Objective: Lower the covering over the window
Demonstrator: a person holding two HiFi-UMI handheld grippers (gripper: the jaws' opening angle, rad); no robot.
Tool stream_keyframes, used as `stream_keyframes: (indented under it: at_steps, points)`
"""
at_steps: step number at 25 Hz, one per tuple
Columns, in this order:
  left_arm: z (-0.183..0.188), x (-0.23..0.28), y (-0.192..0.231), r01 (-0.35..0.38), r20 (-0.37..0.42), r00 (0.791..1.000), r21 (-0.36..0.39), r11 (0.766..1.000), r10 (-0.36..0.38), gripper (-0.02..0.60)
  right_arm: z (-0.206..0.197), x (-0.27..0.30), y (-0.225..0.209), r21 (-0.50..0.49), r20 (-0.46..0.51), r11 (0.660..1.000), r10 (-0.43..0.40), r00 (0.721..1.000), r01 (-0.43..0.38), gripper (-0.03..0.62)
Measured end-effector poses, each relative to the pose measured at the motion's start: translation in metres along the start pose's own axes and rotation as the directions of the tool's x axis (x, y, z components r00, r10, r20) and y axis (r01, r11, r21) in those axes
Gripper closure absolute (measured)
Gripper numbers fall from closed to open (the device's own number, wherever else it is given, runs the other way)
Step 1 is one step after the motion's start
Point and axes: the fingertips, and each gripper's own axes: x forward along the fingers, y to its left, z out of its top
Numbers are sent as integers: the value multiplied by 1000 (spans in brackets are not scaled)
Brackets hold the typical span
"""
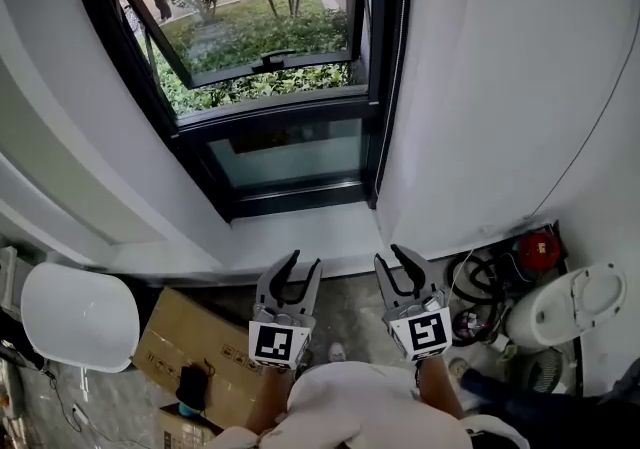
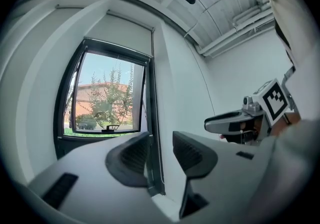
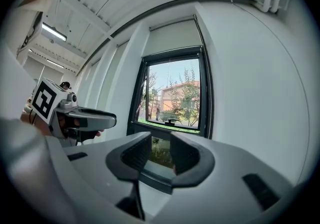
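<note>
The black-framed window (image 1: pixel 270 87) is ahead, its lower pane tilted open onto green bushes. A pale roller blind (image 2: pixel 125 31) is rolled up high over the glass and shows again as a blind (image 3: pixel 175 36) in the right gripper view. A thin cord (image 1: pixel 403 47) hangs along the frame's right side. My left gripper (image 1: pixel 297 272) and right gripper (image 1: pixel 402 262) are side by side, level, short of the sill and pointing at the window. Both stand open with nothing between the jaws. The left gripper (image 2: pixel 160 150) faces the frame's right edge. The right gripper (image 3: pixel 160 155) faces the lower pane.
A white sill (image 1: pixel 300 232) runs under the window, with white walls on both sides. A cardboard box (image 1: pixel 200 347) and a white round seat (image 1: pixel 80 317) are at lower left. Coiled cables (image 1: pixel 480 287), a red object (image 1: pixel 538 250) and a white appliance (image 1: pixel 565 307) crowd the lower right.
</note>
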Motion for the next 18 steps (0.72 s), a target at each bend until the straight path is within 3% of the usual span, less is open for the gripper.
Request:
stream_keyframes:
  at_steps: [18]
  points:
    - [-17,64,48,89,19,996,-29,996,-88,431,-15,72,-12,5,-22,998,-68,997,68,493]
